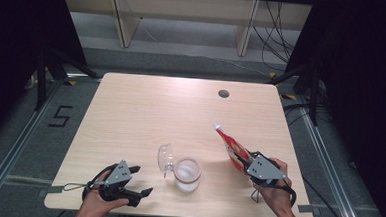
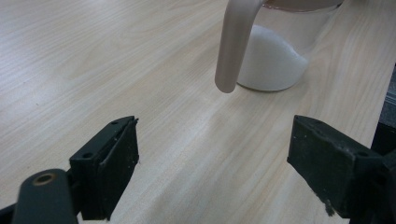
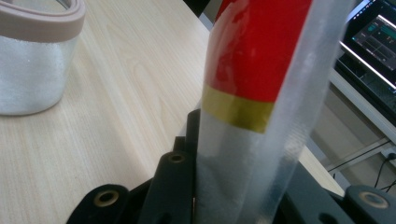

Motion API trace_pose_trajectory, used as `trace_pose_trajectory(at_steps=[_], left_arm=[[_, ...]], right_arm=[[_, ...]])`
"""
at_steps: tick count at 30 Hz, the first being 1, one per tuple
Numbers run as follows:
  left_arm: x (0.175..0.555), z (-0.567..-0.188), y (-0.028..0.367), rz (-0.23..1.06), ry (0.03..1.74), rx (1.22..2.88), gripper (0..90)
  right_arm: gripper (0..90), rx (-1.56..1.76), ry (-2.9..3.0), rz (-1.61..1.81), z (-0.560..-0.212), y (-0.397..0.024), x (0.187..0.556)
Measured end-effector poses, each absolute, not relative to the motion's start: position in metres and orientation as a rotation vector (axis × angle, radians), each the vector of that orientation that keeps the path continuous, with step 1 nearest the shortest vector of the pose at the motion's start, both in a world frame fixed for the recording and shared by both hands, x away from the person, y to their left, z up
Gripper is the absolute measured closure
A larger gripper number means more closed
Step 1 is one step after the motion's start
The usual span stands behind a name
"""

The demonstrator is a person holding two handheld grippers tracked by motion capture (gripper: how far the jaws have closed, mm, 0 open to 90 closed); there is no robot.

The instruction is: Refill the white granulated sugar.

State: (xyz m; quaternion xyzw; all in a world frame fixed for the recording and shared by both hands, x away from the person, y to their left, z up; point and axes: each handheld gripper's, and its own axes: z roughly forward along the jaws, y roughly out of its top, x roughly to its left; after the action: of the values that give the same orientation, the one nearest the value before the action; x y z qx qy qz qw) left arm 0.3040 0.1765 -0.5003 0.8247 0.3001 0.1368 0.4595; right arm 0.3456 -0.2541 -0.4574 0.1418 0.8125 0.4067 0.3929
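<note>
Currently the right gripper (image 1: pixel 245 158) is clamped on the red sachet (image 1: pixel 228 141); the left gripper (image 1: pixel 142 181) rests with jaws apart. Next, judged: bring the sachet over the open jar (image 1: pixel 187 172) and tip it in.

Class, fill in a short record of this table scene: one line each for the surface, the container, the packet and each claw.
Surface: pale wooden table
Container: clear glass jar holding white powder, hinged lid open
Packet: red and clear plastic pouch, tilted up and away from the person
Right claw: shut on the pouch's lower end
Left claw: open, holding nothing, near the jar
</note>
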Motion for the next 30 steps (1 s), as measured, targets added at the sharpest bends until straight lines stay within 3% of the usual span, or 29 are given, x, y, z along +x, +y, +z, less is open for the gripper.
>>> trace_pose_trajectory(at_steps=[30], left_arm=[[0.304,-0.5,0.177,0.341,0.736,2.034,15.7]], right_arm=[[79.4,0.602,2.008,1.158,-0.462,-0.278,0.348]])
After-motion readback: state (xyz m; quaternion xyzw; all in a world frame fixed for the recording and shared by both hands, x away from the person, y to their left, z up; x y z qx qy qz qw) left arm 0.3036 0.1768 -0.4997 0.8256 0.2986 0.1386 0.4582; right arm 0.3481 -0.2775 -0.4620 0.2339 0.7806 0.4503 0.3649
